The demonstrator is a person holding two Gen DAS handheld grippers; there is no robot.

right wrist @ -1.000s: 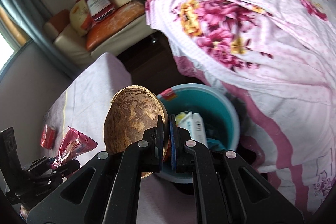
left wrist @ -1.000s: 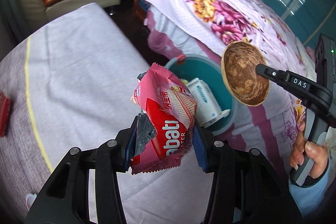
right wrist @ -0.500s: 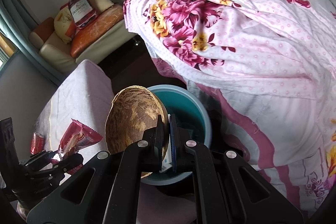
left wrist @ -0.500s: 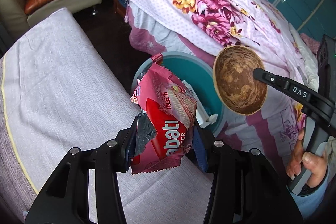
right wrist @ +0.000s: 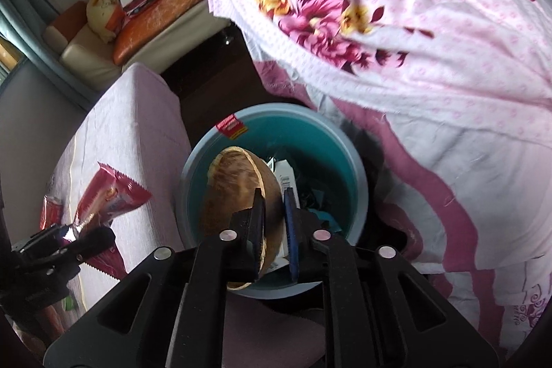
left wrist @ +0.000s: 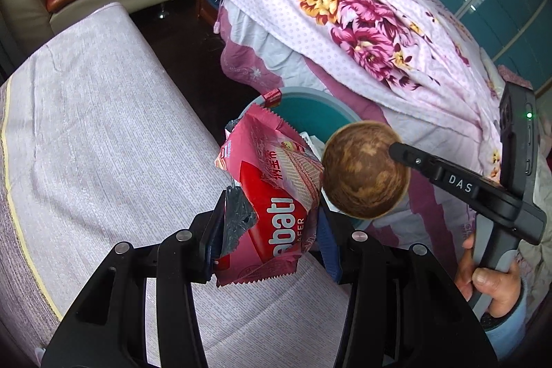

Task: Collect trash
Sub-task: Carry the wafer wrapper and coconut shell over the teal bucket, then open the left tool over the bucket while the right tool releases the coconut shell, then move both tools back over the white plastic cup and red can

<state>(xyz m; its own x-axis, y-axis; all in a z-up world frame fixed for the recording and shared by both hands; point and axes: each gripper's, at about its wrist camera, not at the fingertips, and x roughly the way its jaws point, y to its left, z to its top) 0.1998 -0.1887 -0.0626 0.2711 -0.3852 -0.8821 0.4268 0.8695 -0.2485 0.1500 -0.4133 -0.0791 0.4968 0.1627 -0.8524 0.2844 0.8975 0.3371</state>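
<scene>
Lowered over the teal bin (right wrist: 348, 161) since a moment ago, the right gripper (right wrist: 274, 223) is opening around the coconut shell (right wrist: 238, 192), likely dropping it in, while the left gripper (left wrist: 272, 233) clamps a pink wafer wrapper (left wrist: 272, 195) nearby.

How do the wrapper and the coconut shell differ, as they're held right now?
The wrapper is flat, crinkled red foil; the coconut shell is a hard, brown, round bowl. The left gripper clamps the wrapper beside the bin; the right gripper has the shell's rim between opening jaws, over the bin. Both are trash.
</scene>
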